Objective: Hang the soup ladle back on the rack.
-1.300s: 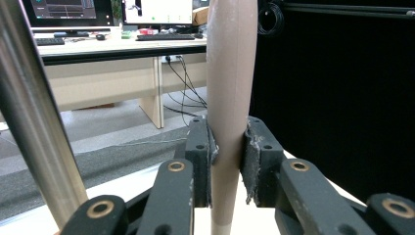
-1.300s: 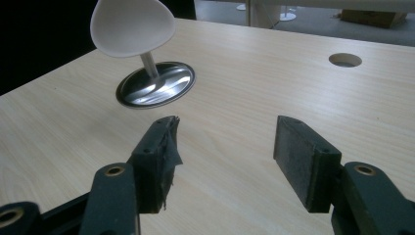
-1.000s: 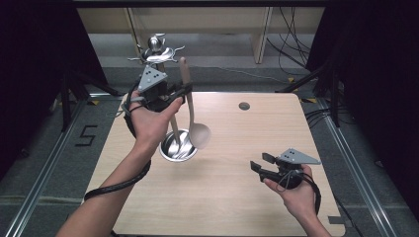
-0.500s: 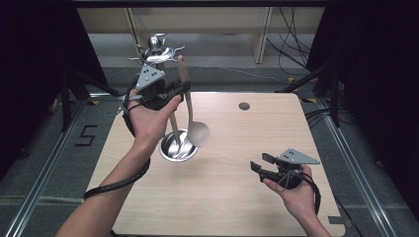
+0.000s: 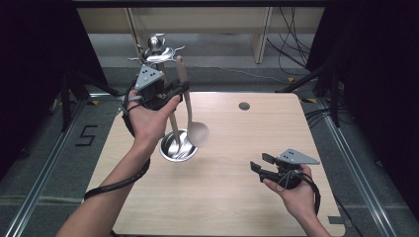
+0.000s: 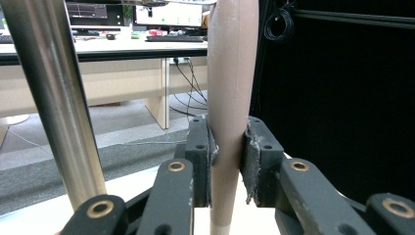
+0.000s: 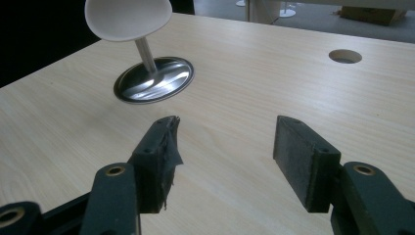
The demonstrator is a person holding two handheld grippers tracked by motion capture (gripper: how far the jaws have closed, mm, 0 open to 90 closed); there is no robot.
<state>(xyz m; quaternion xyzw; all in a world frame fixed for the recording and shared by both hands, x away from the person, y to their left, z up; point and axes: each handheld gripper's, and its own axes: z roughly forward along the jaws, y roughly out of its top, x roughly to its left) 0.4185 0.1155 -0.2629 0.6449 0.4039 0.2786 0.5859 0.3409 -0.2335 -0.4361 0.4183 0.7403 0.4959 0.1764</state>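
We are holding the ladle (image 5: 190,121) by its wooden handle, left tongs (image 6: 227,161) clamped on it, bowl hanging over the stand's round base (image 5: 179,146) at the table's (image 5: 247,197) left. Right tongs (image 7: 222,164) are idling apart, near right. We are keeping the handle vertical beside the steel post (image 6: 54,103) while raising it toward the hooks (image 5: 157,52).

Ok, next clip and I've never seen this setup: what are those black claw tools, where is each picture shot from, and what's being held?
A person holds a hand-operated two-jaw gripper in each hand. The high view looks down on the wooden table; the other two pictures come from cameras riding on the grippers. The left gripper is clamped on the beige handle of a ladle, hanging upright beside a metal utensil stand with a round base. The right gripper rests open above the table, holding nothing.
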